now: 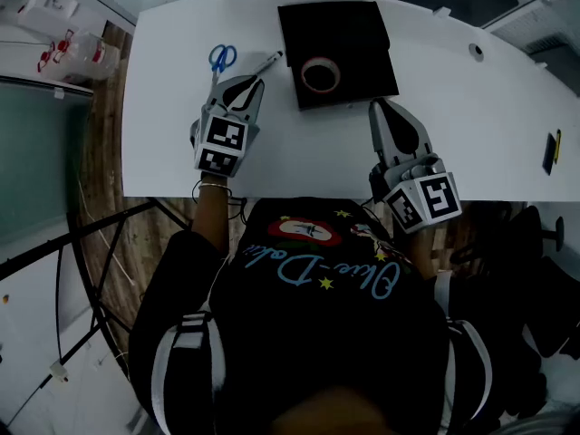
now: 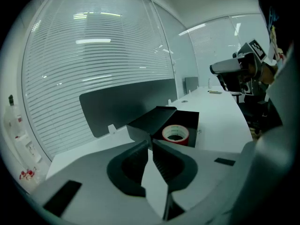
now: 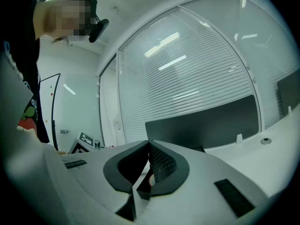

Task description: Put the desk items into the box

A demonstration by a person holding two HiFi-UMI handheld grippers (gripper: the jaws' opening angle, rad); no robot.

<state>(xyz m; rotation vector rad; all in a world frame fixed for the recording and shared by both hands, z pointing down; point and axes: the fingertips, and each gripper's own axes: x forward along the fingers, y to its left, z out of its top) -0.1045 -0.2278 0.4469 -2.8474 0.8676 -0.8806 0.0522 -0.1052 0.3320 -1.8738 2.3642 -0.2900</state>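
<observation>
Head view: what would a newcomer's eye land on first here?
The black box sits at the far middle of the white desk, with a red tape roll inside. Left of it, blue scissors and a pen lie just beyond the left gripper.

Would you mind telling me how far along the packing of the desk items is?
Done: the red tape roll lies in the black box. In hand: nothing; the left tongs and right tongs are both empty. Left: the pen and the blue scissors, on the desk by the left tongs.
</observation>
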